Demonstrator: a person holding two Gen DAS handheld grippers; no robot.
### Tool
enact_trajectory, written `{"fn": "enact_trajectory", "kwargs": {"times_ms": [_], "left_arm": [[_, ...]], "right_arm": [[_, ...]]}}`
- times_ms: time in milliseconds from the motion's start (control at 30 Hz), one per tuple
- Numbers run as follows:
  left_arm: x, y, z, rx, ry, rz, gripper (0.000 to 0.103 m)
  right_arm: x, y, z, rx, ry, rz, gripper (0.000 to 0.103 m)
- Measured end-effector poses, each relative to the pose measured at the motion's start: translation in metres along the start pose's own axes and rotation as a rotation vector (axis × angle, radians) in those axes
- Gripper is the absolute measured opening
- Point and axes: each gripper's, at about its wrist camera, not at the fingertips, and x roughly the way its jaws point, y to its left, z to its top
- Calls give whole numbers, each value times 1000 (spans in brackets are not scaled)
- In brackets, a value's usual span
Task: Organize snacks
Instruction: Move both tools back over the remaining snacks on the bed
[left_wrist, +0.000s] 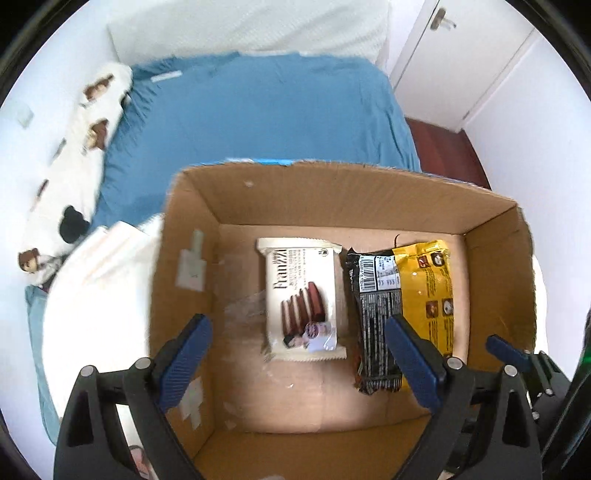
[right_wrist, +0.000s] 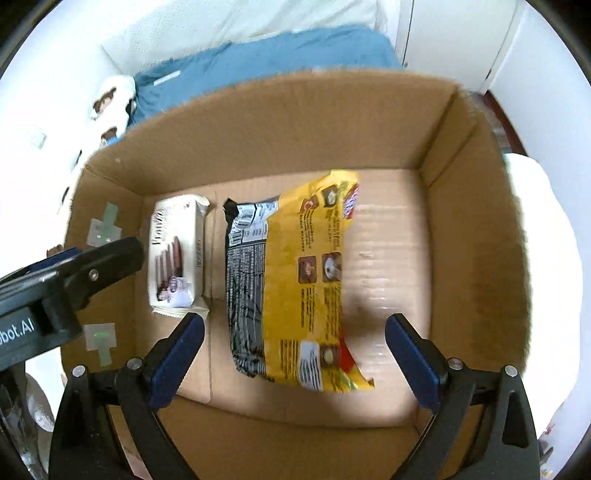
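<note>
An open cardboard box (left_wrist: 332, 192) (right_wrist: 280, 122) sits on a bed. On its floor lie a white Franzzi wafer pack (left_wrist: 301, 299) (right_wrist: 177, 254) and, to its right, a yellow and black snack bag (left_wrist: 406, 314) (right_wrist: 295, 280). My left gripper (left_wrist: 301, 354) hangs open above the wafer pack with nothing between its blue pads. Over the snack bag, my right gripper (right_wrist: 295, 362) is open and holds nothing. The right wrist view shows a left-gripper finger (right_wrist: 110, 254) at its left edge. In the left wrist view a right-gripper finger (left_wrist: 506, 349) shows at the right.
A blue sheet (left_wrist: 258, 110) covers the bed behind the box. A white patterned blanket (left_wrist: 74, 166) and folded white cloth (left_wrist: 99, 288) lie to the left. A white door (left_wrist: 461, 55) and dark wooden floor (left_wrist: 443, 147) are at the back right.
</note>
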Motion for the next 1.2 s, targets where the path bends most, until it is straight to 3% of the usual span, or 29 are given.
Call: {"fn": "enact_trajectory", "kwargs": {"times_ms": [300, 767, 1000, 1200], "left_arm": [[-65, -3, -58, 6, -159, 21, 96], [-150, 6, -156, -7, -307, 34, 96], [-152, 33, -208, -77, -271, 46, 96], [-118, 83, -271, -229, -150, 99, 96]], "right_arm": [[-82, -3, -55, -12, -168, 1, 100], [-153, 30, -150, -68, -335, -3, 100], [-155, 25, -195, -34, -301, 53, 100], [-112, 30, -229, -52, -140, 159, 100]]}}
